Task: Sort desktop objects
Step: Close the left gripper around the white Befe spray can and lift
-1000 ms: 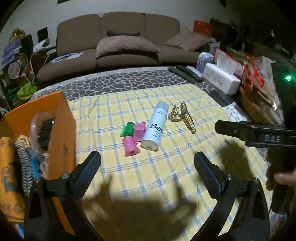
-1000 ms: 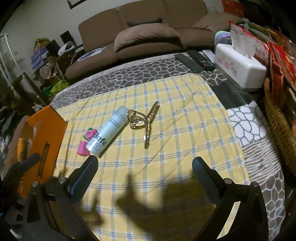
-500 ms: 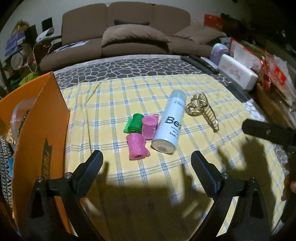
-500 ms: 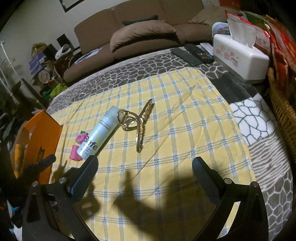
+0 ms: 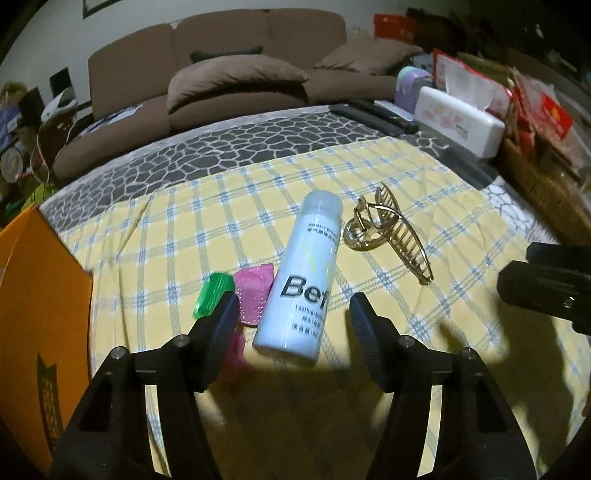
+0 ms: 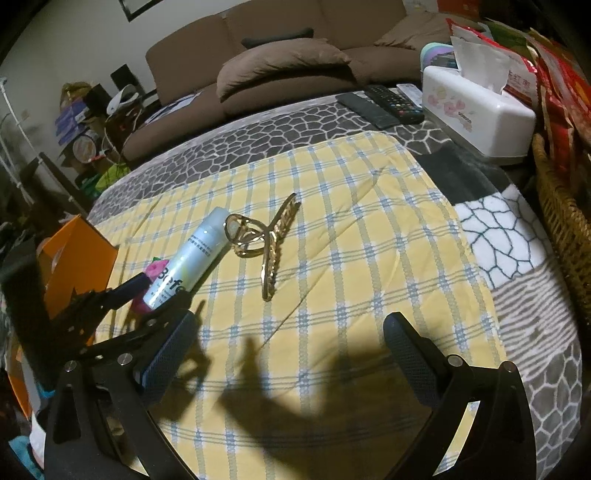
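A brown three-seat sofa (image 5: pixel 236 48) is seen vs. a pale wall (image 6: pixel 74 40), w/ a big brown cushion (image 5: pixel 236 79) laid on its seat. A dark picture-frame corner (image 6: pixel 138 8) is glimpsed up top. Left side is crowded w/ dim clutter. Lighting is low; hard shadows are thrown across the yellow plaid cloth (image 6: pixel 369 229) over a grey pebble-print blanket (image 5: pixel 236 144).

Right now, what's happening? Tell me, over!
Both grippers open, left gripper straddling white bottle, right gripper idle. Pink roller touching bottle's side.
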`<state>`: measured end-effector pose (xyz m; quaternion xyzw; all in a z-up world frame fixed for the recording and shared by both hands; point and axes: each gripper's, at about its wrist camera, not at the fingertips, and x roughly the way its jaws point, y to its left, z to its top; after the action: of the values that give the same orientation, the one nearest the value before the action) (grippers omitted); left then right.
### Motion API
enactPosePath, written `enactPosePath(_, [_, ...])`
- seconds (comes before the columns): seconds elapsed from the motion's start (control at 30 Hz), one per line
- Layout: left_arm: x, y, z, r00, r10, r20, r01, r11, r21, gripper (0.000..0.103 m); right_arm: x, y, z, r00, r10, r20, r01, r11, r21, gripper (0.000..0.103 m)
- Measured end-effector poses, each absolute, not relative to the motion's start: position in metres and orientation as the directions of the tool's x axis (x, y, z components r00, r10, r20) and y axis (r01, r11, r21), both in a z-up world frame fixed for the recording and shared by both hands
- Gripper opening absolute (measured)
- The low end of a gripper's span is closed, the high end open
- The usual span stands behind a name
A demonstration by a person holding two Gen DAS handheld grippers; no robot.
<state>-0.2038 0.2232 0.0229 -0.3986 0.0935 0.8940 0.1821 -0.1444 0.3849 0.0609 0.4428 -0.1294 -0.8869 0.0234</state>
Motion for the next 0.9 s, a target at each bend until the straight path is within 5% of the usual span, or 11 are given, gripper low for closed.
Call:
enactPosePath(0.3, [-0.219,0.228,0.010,-0.582,0.217,-0.784,-0.401,-0.915,0.044,0.056,-0.144,0.387,0.059,-0.604,-0.164,-0.780,-0.076,-0.962,0.261,0.100])
enactPosePath(0.4, [-0.217,0.229,0.013,-0.581,0.234,-0.779,-0.415,-0.909,0.037,0.049,-0.144,0.384,0.059,-0.603,-0.165,-0.780,-0.073,-0.963,0.260,0.099])
enactPosePath(0.43, [-0.216,0.230,0.012,-0.570,0.237,-0.787,-0.424,-0.905,0.035,0.035,-0.144,0.383,0.060,-0.603,-0.167,-0.780,-0.070,-0.963,0.260,0.099])
enactPosePath(0.47, [-0.214,0.230,0.011,-0.550,0.255,-0.795,-0.443,-0.896,0.018,0.032,-0.144,0.381,0.060,-0.603,-0.168,-0.780,-0.067,-0.964,0.259,0.099])
enactPosePath(0.9, [-0.146,0.200,0.022,-0.428,0.341,-0.837,-0.401,-0.902,-0.163,0.032,-0.143,0.372,0.065,-0.598,-0.228,-0.769,-0.036,-0.950,0.310,0.099])
